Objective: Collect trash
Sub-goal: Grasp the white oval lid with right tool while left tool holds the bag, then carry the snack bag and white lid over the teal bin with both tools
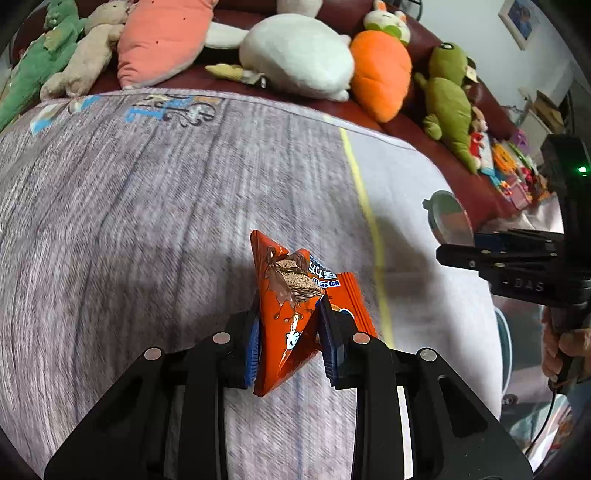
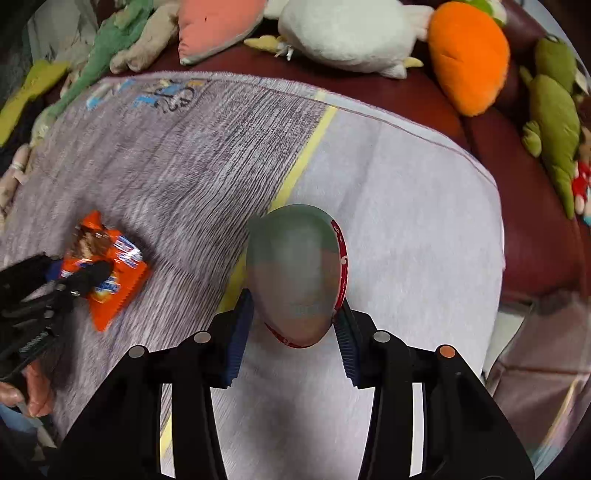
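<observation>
**Collect trash: one wrapper gripped, round lid between the right claw's pads**

The left claw (image 1: 288,332) is closed on an orange snack wrapper (image 1: 286,314). The wrapper stands upright between the blue pads, pinched at its middle, with its torn top projecting forward of the fingertips. This piece is judged secured and ready for transport.

The right claw (image 2: 293,332) straddles a round, flat lid (image 2: 295,273) with a red rim, which lies on the grey blanket (image 2: 406,221) directly ahead of the fingertips. The right pad appears to touch the rim. The left pad sits just beside it; full contact cannot be confirmed, so the claw is treated as not yet gripping. This is judged the pick-up step for the second piece.

Next move: close both pads firmly on opposite rim edges before lifting. The lid is thin and smooth, so a shallow pinch may slip.

Pose: both claws point steeply down at the blanket. In the left view, the right claw enters from the right, held by a hand (image 1: 561,350). Soft toys (image 2: 351,33) line the far edge, well beyond both claws.
</observation>
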